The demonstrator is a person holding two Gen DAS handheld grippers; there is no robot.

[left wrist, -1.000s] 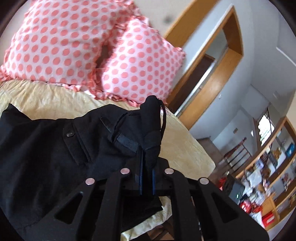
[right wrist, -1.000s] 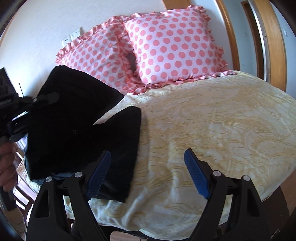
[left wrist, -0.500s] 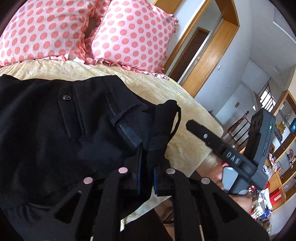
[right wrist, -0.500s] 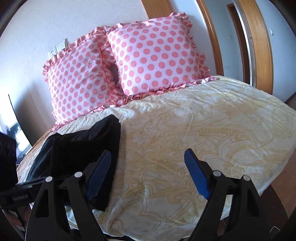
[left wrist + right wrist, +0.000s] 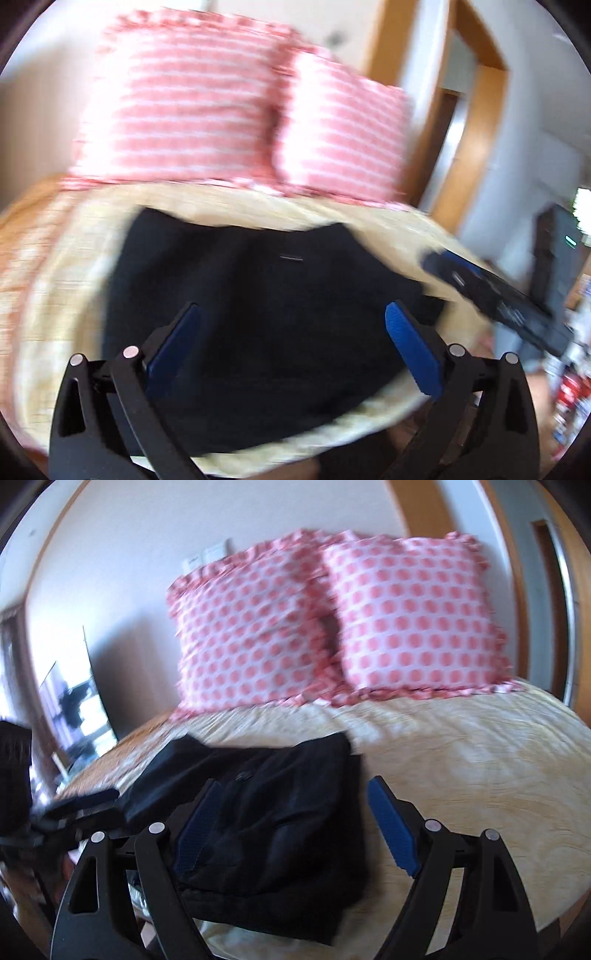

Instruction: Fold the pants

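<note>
The left gripper (image 5: pixel 291 343) has its two blue-padded fingers (image 5: pixel 413 350) spread wide apart, with nothing between them. The black pants (image 5: pixel 266 314) lie folded into a compact bundle directly ahead of and below this tool, filling the gap between its fingers in the left wrist view; the cloth is on the bed, not in the grip, though the picture is blurred and whether the fingertips touch the fabric cannot be told. A small button or rivet (image 5: pixel 291 257) shows on the pants just beyond the fingertips. To the right of this tool, the other gripper reaches in across the corner of the pants.

The right gripper (image 5: pixel 291 823) is likewise wide open and holds nothing. From its own camera the pants (image 5: pixel 280 812) sit ahead and mostly toward its left finger, which overlaps the dark cloth, while the right finger (image 5: pixel 391 830) stands over bare bedspread. The left tool appears as a dark shape at the far left edge, beside the pants.

The pants rest on a pale yellow patterned bedspread (image 5: pixel 461 768), near the edge of the bed closest to both tools. Farther ahead, well beyond the pants, two pink dotted pillows (image 5: pixel 413 616) lean side by side against the wall.
</note>
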